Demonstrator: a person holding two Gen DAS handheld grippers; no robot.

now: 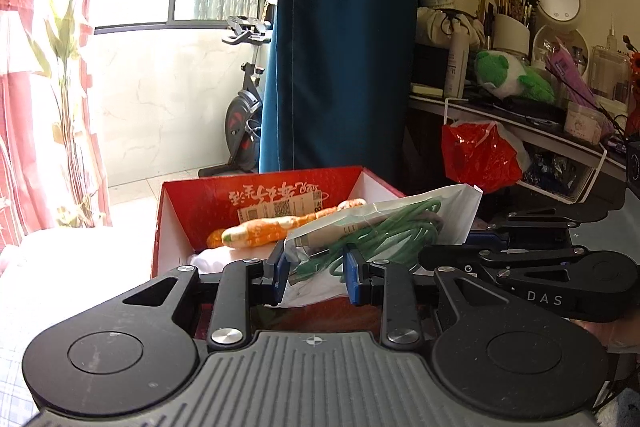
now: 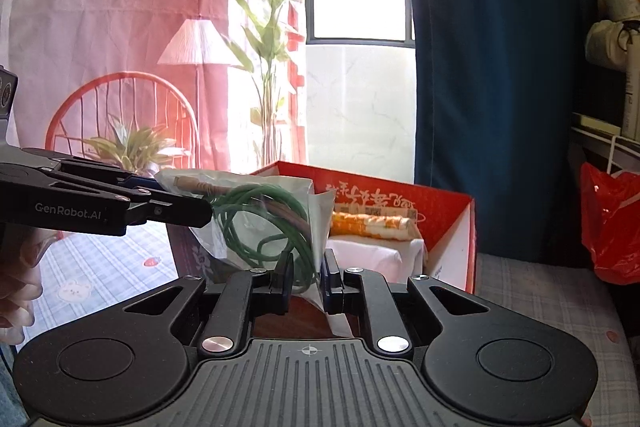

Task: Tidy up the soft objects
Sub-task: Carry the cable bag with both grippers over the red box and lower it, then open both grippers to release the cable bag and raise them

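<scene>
Bag of green cable (image 1: 376, 235) pinched by left claw (image 1: 314, 277) and right claw (image 2: 306, 285); advise lowering level into red box (image 1: 256, 193), frame centre.

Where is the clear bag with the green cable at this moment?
In both wrist views the clear bag with the green cable is held between the left gripper and right gripper, just in front of the red box.

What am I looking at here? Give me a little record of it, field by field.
held item: clear bag with a green cable coiled inside
left gripper: shut on the bag's near edge
right gripper: shut on the bag's lower edge
position: bag held just in front of the red box
in the box: orange patterned roll lying on a white bundle
nearby: green plush on the cluttered shelf
</scene>
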